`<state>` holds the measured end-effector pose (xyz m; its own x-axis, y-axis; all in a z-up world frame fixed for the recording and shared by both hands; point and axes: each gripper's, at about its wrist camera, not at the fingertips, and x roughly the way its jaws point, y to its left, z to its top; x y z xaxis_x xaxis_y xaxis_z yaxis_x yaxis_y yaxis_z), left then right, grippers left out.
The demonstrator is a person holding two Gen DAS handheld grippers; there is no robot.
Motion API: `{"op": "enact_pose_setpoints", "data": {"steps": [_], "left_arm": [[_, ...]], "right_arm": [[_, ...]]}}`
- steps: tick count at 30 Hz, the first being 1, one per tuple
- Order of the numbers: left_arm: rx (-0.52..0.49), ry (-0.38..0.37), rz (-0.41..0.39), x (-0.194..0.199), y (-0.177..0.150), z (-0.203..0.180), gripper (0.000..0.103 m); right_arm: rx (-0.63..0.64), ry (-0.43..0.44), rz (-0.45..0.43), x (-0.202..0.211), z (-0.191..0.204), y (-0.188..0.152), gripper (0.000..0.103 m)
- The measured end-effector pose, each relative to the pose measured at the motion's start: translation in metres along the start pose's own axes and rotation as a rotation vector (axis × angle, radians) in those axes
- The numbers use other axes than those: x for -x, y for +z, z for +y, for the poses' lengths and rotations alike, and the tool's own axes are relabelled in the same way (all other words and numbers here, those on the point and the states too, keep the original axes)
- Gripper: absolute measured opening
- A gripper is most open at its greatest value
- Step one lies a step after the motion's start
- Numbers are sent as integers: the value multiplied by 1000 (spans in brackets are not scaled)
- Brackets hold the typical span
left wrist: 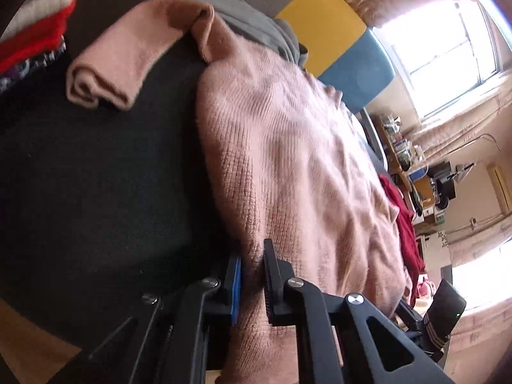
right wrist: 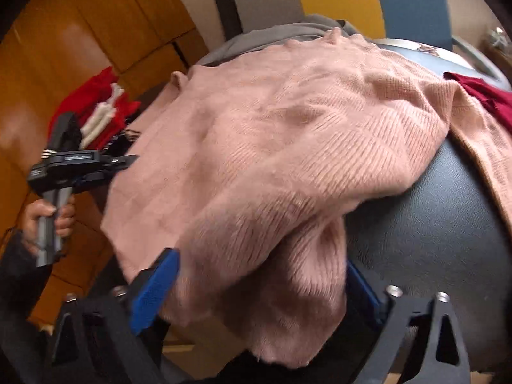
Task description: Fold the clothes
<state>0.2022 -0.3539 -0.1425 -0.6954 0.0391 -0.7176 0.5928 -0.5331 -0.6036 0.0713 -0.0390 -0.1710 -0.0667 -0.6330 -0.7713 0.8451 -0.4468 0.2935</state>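
A pink knit sweater lies spread over a dark round padded surface. One sleeve lies folded back at the upper left. My left gripper is shut on the sweater's near edge, with a pinch of fabric between its pads. In the right wrist view the sweater drapes over the dark surface, and its hem hangs down between the wide-set fingers of my right gripper, which stands open around it. At the left, a hand holds the left gripper against the sweater's far edge.
A red and white striped garment lies at the left, a grey garment behind the sweater, a dark red one at the right. Yellow and blue chair backs stand beyond. Wooden cabinets fill the left background.
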Motion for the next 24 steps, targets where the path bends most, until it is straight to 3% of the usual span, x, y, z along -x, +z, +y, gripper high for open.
{"op": "enact_pose_setpoints", "data": {"steps": [1,2,5,8,10,11,12,14,17,20,23,24], "left_arm": [[0,-10,-15,11,3,2,10],[0,-21,-31,23,6,3,10],[-12,-61,-91,60,19,3,8],[-17,-118,-134,91,27,8,9],[28,-169,-136,93,30,17,17],[49,-173,-137,92,29,23,20],[57,-122,-128,86,26,26,20],[82,-60,-89,74,17,38,20],[97,-47,-28,59,-3,50,21],[35,-15,-43,54,-18,42,21],[-47,-47,-59,52,-19,21,25],[-83,-20,-63,49,-18,13,26]], "right_arm": [[-12,6,5,2,-1,1,56],[-25,11,10,5,-3,3,19],[-27,-9,13,31,-7,-1,21],[-88,64,-6,58,-23,-8,21],[-128,112,-19,76,-33,-12,25],[-147,127,-23,84,-39,-15,32],[-150,46,-7,83,-44,-21,52],[-191,-97,57,79,-62,-34,66],[-204,-221,30,89,-71,-38,66],[-160,-221,-22,96,-59,-24,67],[-74,-170,-34,80,-33,-1,80],[-51,-152,-32,69,-24,9,83]]}}
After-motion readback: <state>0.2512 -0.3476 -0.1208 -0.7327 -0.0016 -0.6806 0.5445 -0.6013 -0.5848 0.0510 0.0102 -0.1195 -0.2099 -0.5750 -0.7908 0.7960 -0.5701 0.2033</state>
